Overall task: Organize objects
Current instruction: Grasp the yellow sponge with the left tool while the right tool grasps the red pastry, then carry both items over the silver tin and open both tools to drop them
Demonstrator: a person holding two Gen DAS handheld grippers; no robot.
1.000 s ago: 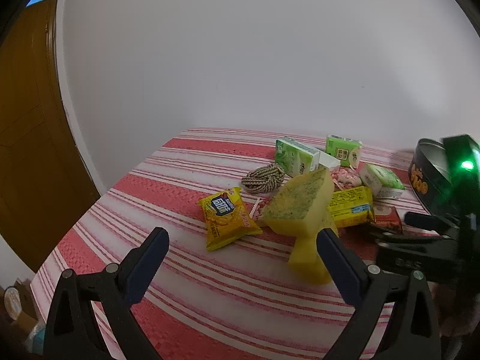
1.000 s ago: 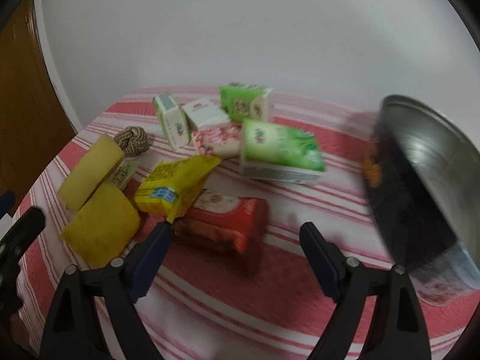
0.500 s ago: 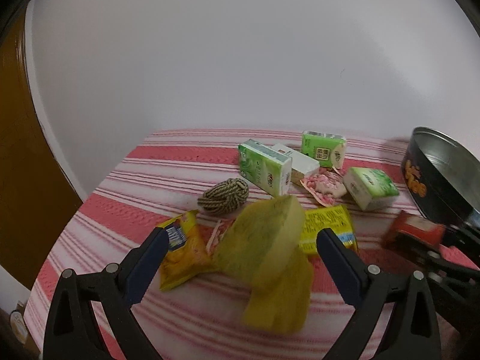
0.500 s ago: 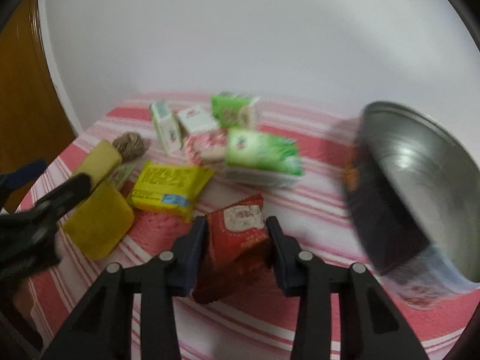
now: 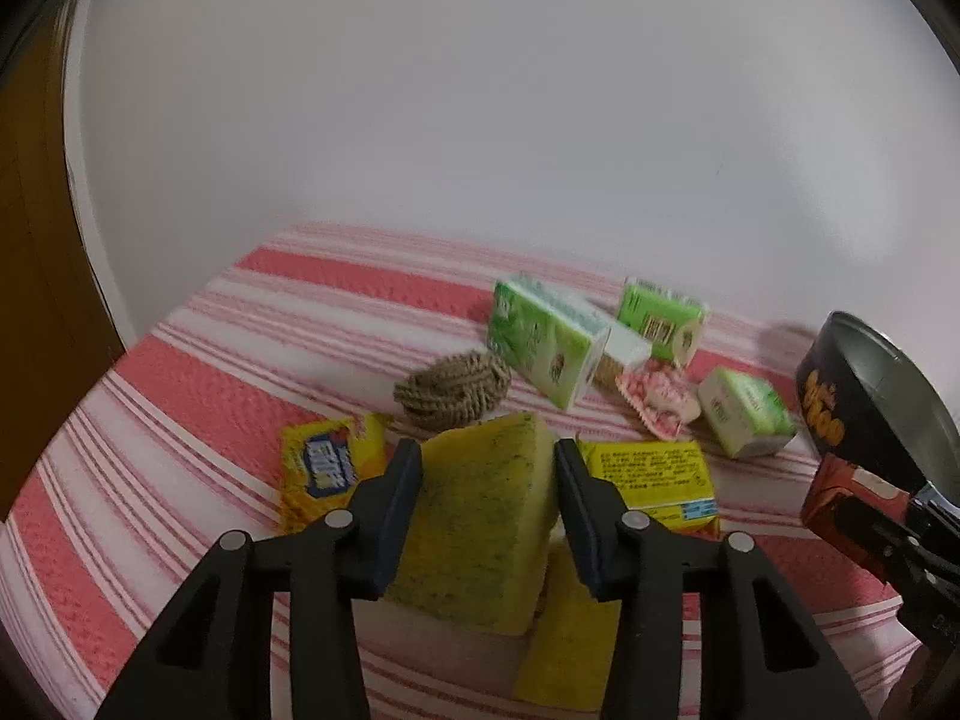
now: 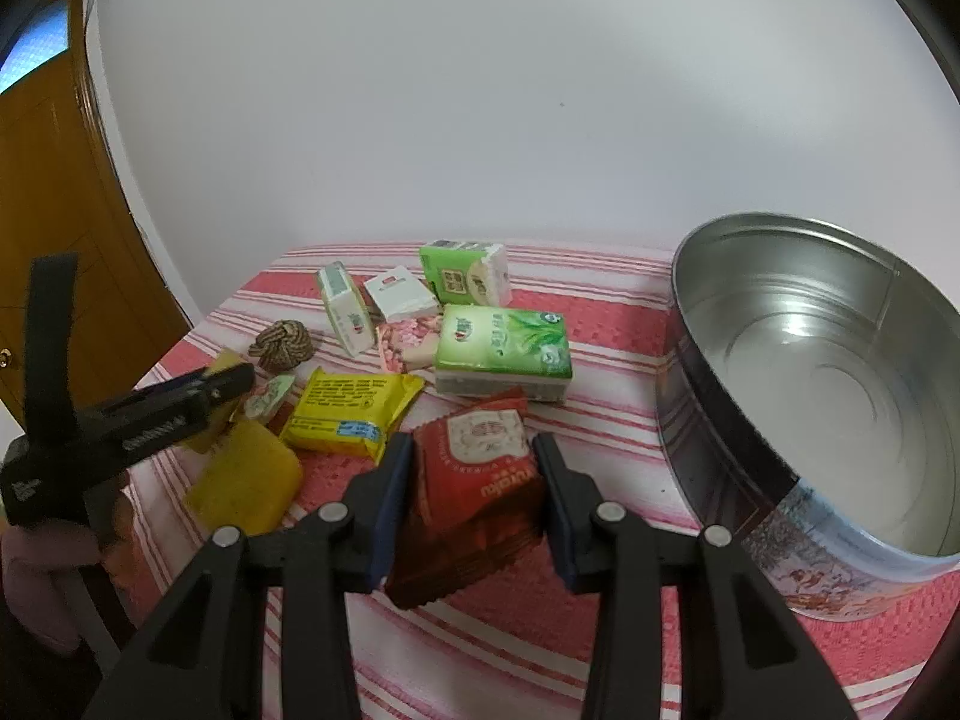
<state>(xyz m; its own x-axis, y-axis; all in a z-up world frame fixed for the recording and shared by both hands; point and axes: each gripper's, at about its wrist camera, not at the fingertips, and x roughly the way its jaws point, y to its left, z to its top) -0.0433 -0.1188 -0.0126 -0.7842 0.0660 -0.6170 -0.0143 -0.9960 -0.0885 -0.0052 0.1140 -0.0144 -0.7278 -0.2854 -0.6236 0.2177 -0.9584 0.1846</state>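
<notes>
The left hand-held gripper (image 5: 486, 495) was closing on the yellow sponge (image 5: 480, 531); the right hand-held gripper (image 6: 473, 492), newly clamped on the red packet (image 6: 480, 480), faced the tin (image 6: 840, 396) at two o'clock.

The left gripper (image 5: 486, 501) is built of matte black plastic: two angular arms, each with triangular cut-outs lower down and a pair of round silver screw heads along its top edge. Its fingers (image 5: 399, 510) carry flat dark navy-blue pads on their inner faces. The right gripper (image 6: 474, 498) has the same make, with black arms, silver screws and blue-padded fingers (image 6: 393, 495). Seen from the right wrist camera, the left gripper's side bears small white lettering, too blurred to read, and a black strap stands up from its rear. Below it shows a pale pink sleeve (image 6: 42, 588)
</notes>
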